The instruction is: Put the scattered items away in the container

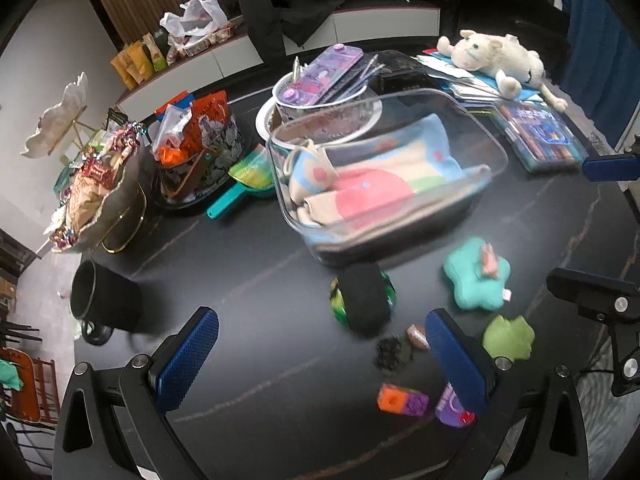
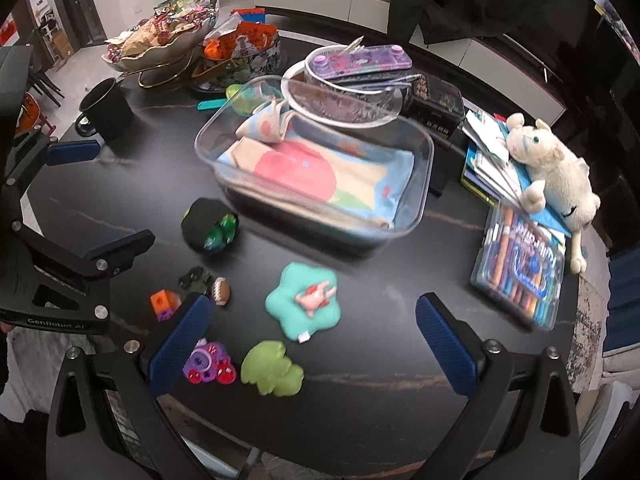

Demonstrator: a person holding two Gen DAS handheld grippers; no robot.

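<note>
**Clearly early: blanket boxed, small toys not yet gathered**

So far the clear plastic container (image 2: 416, 200) near the middle of the dark table (image 2: 380, 412) holds only a folded pastel blanket (image 2: 320, 176), with one end bunched up at the far corner. Judging by that, the tidying has barely begun; most loose pieces lie on the table in front of the container.

Left to collect, as far as the views show:
- a teal star-shaped plush (image 2: 305, 305) with a small pink figure on it, nearest the container's front side;
- a green frog-like squishy (image 2: 272, 368) just beside the purple toy car (image 2: 209, 363);
- a mini football (image 2: 220, 290), touching or nearly touching a small dark toy (image 2: 195, 279) whose kind I cannot make out;
- an orange-and-purple block (image 2: 164, 305);
- a black roll with green marbled ends (image 2: 210, 225), near the container's left corner.

The left tongs (image 1: 324, 360) hang above the table with jaws spread wide and nothing between them. The right tongs (image 2: 312, 340) are likewise wide and empty, hovering over the star plush and the frog, which look the likeliest first pick.

The white stuffed animal (image 2: 552, 168) lies on a stack of books at the table's right edge; whether it belongs to the job is unclear.
</note>
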